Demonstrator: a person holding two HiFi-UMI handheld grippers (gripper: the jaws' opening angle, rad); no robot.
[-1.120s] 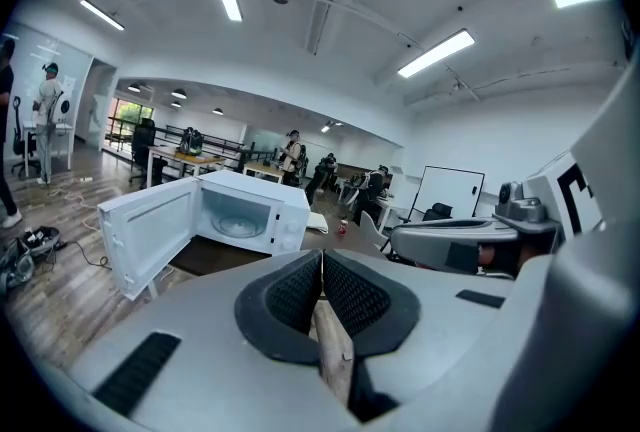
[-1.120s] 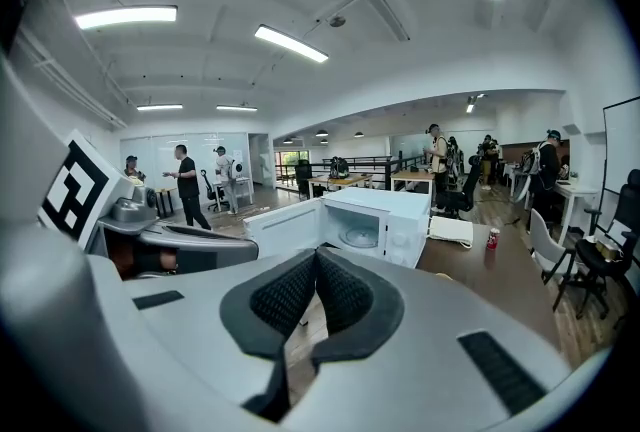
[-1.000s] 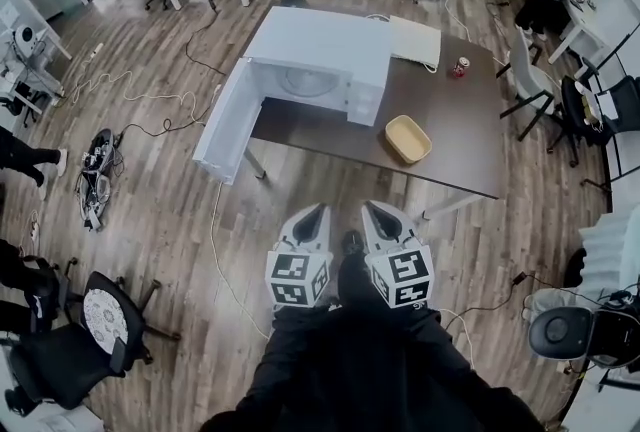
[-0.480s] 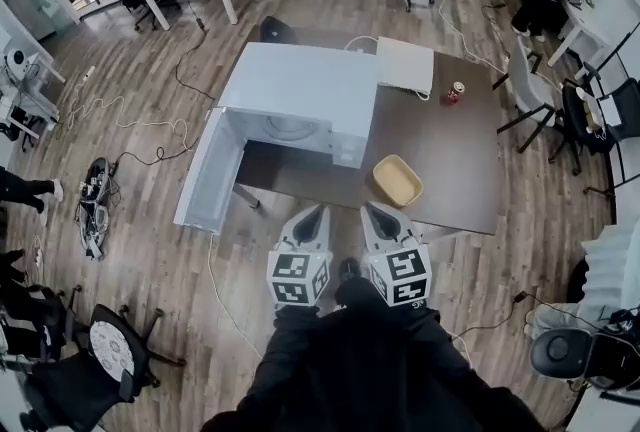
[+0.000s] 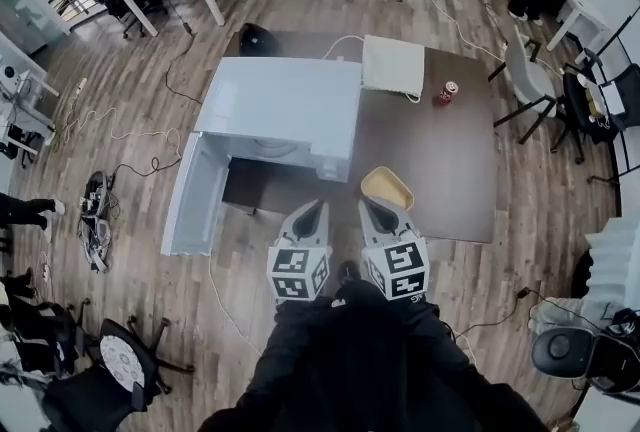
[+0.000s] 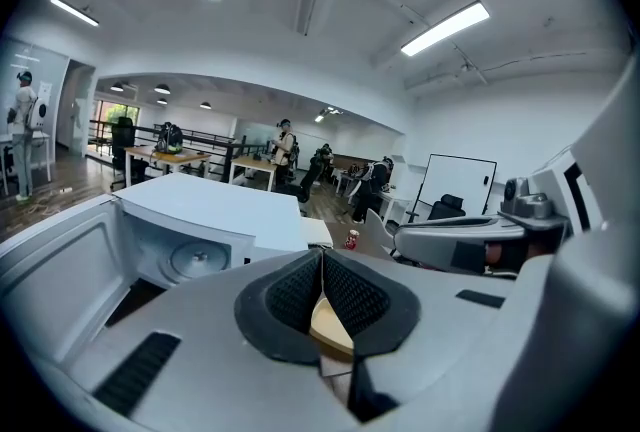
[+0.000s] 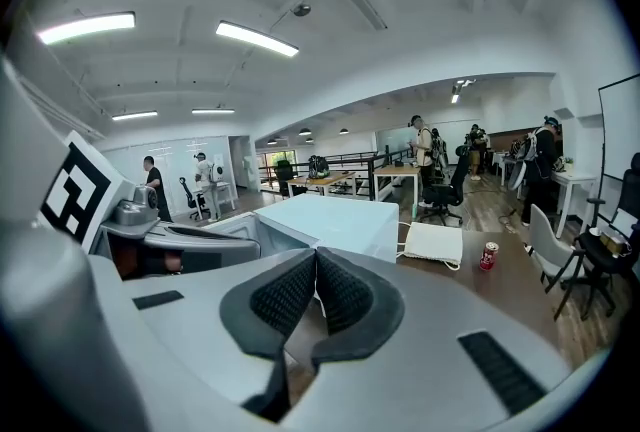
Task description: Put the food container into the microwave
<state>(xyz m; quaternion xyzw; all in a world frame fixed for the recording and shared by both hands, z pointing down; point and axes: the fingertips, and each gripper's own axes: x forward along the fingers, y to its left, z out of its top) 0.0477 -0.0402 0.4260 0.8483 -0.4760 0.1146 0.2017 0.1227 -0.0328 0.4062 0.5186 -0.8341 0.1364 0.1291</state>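
Seen from the head view, the left gripper [image 5: 314, 213] and the right gripper [image 5: 372, 210] are held side by side at the near edge of the dark brown table [image 5: 445, 155]. Each is closed, its ribbed black pads pressed together with nothing held between them.

The shallow tan plastic food container [image 5: 388, 188] is found just beyond the right gripper's tips, at about 12 to 1 o'clock from it. From the left gripper it lies farther off, at about 2 o'clock. The right gripper is therefore judged the nearer one for the pick-up. The container's long axis appears to run roughly from 10 to 4 o'clock, so it lies slantwise to the line of the jaws. It rests on the table near the front edge, not yet touched.

The white box-shaped microwave [image 5: 280, 110] is set at about 10 o'clock from the container, close beside it. Its door [image 5: 192, 195] is swung wide open to the left and the cavity is turned toward the person. A red drink can [image 5: 447, 93] is seen well behind, at 1 o'clock.
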